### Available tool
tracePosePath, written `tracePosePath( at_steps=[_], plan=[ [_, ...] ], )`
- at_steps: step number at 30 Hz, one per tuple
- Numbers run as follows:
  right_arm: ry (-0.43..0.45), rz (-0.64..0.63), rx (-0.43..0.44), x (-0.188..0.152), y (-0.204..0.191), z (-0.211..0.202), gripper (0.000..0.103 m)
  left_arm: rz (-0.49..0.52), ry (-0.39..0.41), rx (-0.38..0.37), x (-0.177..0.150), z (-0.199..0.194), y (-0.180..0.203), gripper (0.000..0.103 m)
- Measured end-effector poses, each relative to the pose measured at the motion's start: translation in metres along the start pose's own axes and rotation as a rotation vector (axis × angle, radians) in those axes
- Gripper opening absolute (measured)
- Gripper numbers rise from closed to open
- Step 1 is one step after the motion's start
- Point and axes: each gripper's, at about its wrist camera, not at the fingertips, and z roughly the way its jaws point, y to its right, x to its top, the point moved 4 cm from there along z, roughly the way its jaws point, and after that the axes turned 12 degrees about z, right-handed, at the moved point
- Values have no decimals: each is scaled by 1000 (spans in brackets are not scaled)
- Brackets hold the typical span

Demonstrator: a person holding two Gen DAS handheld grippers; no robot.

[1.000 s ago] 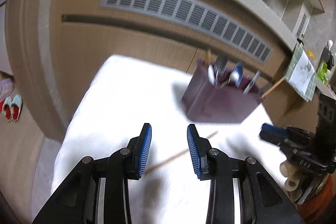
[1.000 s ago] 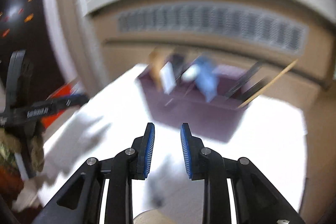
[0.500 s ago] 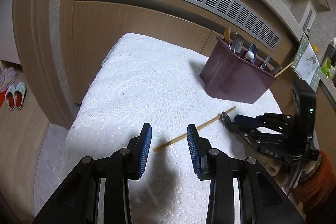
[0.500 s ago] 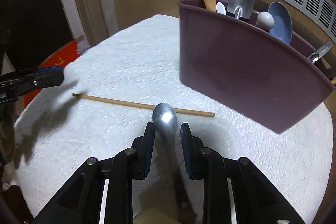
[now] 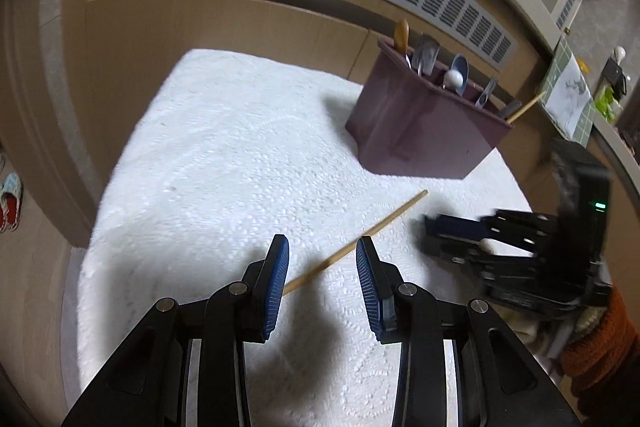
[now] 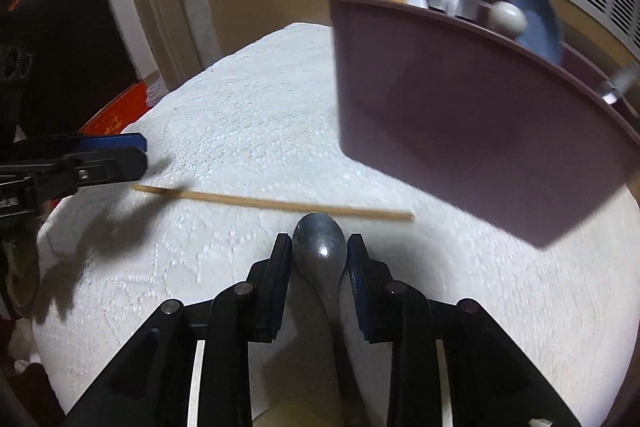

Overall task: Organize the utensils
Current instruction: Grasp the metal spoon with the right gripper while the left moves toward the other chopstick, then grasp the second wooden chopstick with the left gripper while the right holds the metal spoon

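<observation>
The right gripper point(image 6: 319, 255) held a dull grey metal spoon point(image 6: 320, 247), its fingers closed against the bowl's two edges, the handle running back between them. The bowl sat low over the worktop's white embossed cloth point(image 6: 248, 131), just short of a thin wooden chopstick point(image 6: 272, 203) lying flat. Beyond stood the tall plum-coloured plastic utensil holder point(image 6: 460, 131), already carrying spoons and scoops.

The left gripper point(image 5: 322, 277) hovered with fingers apart, straddling the chopstick's near end without touching it.

To do this step well, the spoon probably needed lifting clear of the rim, tipping handle-down over a free gap, then releasing only once inside. A grip on a curved bowl looked liable to slip, so a slow carry seemed wise.
</observation>
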Motion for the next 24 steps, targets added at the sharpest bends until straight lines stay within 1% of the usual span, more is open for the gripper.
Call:
tracePosePath(
  at_steps=[4,6,9,12,14,16,19,22,24],
  plan=[
    [16,141,-5,-22,30,-28,27,6,-44,7,-4,12,3,36],
    [37,210,-32,-35,51,-44,27,5,-67,-11,-9,14,7,36],
    [84,288,-98,-54,80,-67,27,14,-73,-23,-17,9,18,36],
    [116,354,-145,-73,101,-83,27,2,-110,-74,-27,6,34,36],
    [126,377,-145,-80,106,-87,27,22,-144,-90,-36,6,51,36],
    [138,371,-149,-86,108,-94,27,63,-157,-76,-41,5,67,36],
    [171,346,-156,-89,101,-98,27,115,-136,-48,-38,-1,82,36],
    [200,337,-150,-92,102,-106,27,142,-117,27,-27,-3,81,36],
    [214,344,-152,-93,104,-106,27,146,-116,59,-22,-1,73,36]
  ],
)
